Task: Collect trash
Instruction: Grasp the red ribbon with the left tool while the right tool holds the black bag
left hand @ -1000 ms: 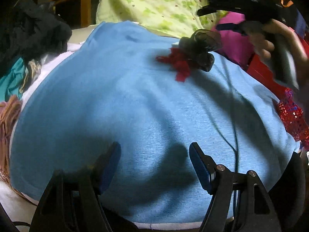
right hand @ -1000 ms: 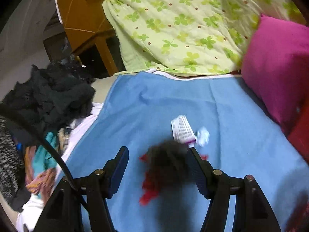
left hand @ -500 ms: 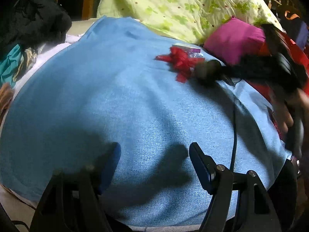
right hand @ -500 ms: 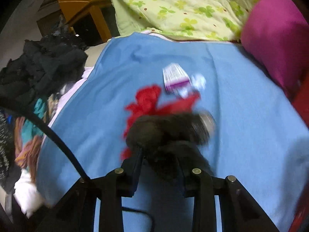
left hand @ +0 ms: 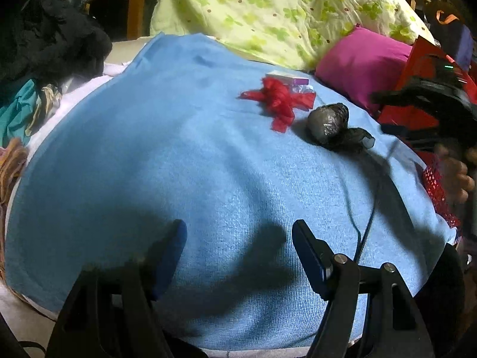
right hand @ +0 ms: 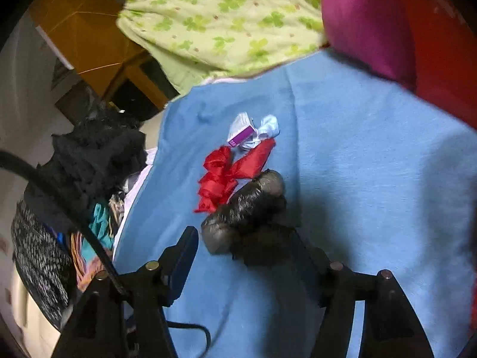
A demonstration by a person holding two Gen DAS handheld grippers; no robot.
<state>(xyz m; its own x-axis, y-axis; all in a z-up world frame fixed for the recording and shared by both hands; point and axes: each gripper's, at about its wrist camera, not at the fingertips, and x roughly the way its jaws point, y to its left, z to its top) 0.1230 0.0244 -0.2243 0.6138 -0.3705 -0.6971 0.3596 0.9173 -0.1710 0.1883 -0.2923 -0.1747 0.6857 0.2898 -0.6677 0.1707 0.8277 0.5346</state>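
- My left gripper (left hand: 238, 256) hangs over bare blue blanket (left hand: 149, 155), fingers spread wide, holding nothing.
- Only the left view shows my right hand (left hand: 456, 176) at the blanket's right edge.
- My right gripper (right hand: 244, 256) has its fingers parted around the black bag (right hand: 247, 208), which lies on the blanket just beside the red ribbon (right hand: 226, 173).
- Beyond it lies a white-and-purple box (right hand: 240, 132); its print is unreadable.
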